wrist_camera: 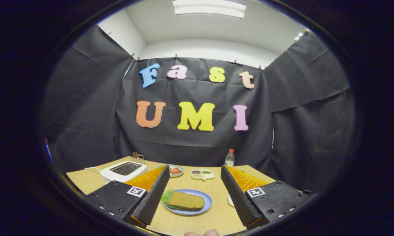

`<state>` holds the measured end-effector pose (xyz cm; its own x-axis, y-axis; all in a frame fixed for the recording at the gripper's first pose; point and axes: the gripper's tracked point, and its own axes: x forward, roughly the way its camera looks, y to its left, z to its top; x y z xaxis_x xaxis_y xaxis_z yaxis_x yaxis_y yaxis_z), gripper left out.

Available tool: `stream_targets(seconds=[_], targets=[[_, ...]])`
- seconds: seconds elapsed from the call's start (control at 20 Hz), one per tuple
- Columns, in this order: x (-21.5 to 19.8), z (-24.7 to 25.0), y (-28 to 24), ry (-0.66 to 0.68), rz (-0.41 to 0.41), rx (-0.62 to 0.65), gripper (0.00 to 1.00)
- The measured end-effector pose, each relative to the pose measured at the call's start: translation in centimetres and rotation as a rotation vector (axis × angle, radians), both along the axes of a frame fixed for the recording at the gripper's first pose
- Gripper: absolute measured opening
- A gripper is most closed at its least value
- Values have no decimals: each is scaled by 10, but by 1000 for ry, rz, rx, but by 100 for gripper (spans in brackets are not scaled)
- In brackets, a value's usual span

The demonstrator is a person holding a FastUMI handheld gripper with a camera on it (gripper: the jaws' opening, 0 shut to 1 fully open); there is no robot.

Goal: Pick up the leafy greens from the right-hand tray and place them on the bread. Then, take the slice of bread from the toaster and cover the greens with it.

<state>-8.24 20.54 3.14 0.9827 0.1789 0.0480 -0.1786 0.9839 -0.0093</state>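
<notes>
Bread [186, 201] slice lies flat on blue plate [208, 202], w/ leafy greens [167, 196] peeking out from under its left end; plate sits on the table between the two fingers, just ahead of them. Judging by that, greens look placed and covered already, so task seems done or v. near done; can't tell if a second slice lies beneath the greens, since only one brown slice shows. Toaster [124, 170] stands beyond the left finger, white w/ dark slots on top; no bread visible sticking out of it, which fits the slice having been taken. Gripper [194, 196] is spread wide, fingers well apart, holding nothing; ribbed black pads face inward either side of the plate. A fingertip [202, 233] of the person shows at the near edge below. Small dish [176, 170] w/ something red sits beyond the plate, beside the toaster; divided tray [202, 174] w/ small portions is near it; a white rim peeks out just beside the right finger, maybe the right-hand tray, too hidden to say. Bottle [229, 158] w/ red cap stands at the far table edge. Table [216, 213] is light wood; black cloth walls around, white ceiling w/ a light panel above.
</notes>
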Motion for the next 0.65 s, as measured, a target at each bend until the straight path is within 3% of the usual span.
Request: stream_targets(seconds=[0.3, 0.65], targets=[[-6, -1, 1, -4, 13, 0, 95], [-2, -1, -18, -9, -29, 22, 95]])
